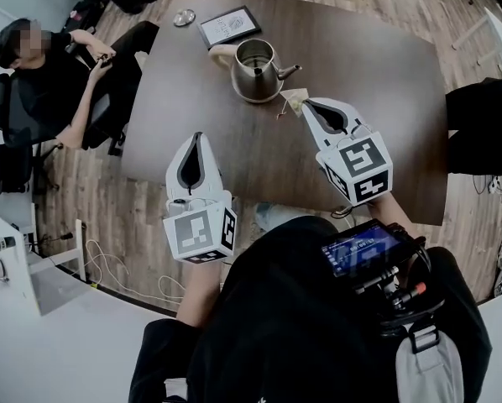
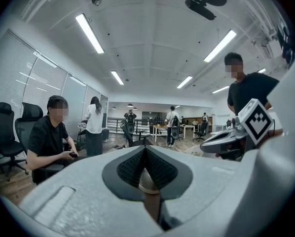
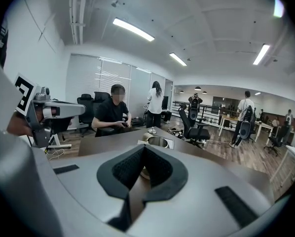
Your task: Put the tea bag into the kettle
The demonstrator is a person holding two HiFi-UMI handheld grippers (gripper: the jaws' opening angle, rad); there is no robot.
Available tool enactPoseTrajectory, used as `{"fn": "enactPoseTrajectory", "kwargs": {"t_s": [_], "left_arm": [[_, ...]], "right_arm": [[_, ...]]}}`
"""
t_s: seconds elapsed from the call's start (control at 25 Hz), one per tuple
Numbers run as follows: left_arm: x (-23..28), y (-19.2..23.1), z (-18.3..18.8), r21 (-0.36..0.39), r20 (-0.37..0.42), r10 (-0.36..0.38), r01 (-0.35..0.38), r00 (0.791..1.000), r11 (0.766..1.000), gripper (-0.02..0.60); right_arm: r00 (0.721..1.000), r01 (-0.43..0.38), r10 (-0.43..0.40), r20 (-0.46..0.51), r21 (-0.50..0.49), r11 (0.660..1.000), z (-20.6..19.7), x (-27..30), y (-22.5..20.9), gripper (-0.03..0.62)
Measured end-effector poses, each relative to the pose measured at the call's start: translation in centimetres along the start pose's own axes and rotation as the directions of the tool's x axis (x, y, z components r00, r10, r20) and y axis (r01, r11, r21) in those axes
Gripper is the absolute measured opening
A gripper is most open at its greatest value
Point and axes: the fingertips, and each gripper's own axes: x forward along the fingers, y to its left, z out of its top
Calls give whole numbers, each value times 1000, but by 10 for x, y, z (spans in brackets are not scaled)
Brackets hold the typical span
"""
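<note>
A steel kettle [image 1: 255, 70] with its top open stands on the dark table [image 1: 385, 82], spout toward the right. The tea bag [image 1: 294, 101] lies flat on the table just right of the kettle's base. My right gripper [image 1: 306, 106] is shut, with its tip at the tea bag's edge; I cannot tell whether it touches the bag. In the right gripper view the shut gripper [image 3: 144, 147] points at the kettle's rim [image 3: 158, 141]. My left gripper [image 1: 196, 137] is also shut and empty, nearer the front edge, below and left of the kettle. In its own view the left gripper [image 2: 145, 148] has its pads together.
A framed card [image 1: 228, 26] and a small round metal dish [image 1: 184, 17] sit at the table's far end. A person [image 1: 49, 74] sits in a chair beside the left edge. Another person's dark sleeve [image 1: 484, 124] shows at the right edge.
</note>
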Motion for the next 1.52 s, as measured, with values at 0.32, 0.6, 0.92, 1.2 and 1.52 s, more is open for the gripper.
{"fn": "enactPoseTrajectory", "kwargs": {"t_s": [0.32,0.6,0.92,1.2,1.52], "left_arm": [[29,35,-11,-12,-21,-25,24,999,1000,3],[52,52,1,11,-26,-75,75,997,997,3],[78,70,10,-3,-49,-87,87,995,996,3],[96,56,12,27,-58,-154,155,986,987,3],[113,60,21,30,-67,-224,227,972,974,3]], "right_arm": [[1000,29,-29,-9,16,999,7,40,2,6],[997,68,-67,-24,56,996,15,56,-3,6],[998,66,-64,-25,77,995,35,82,-12,7],[997,79,-78,-20,94,992,35,86,-15,6],[987,159,-158,-23,114,981,46,88,-31,6]]}}
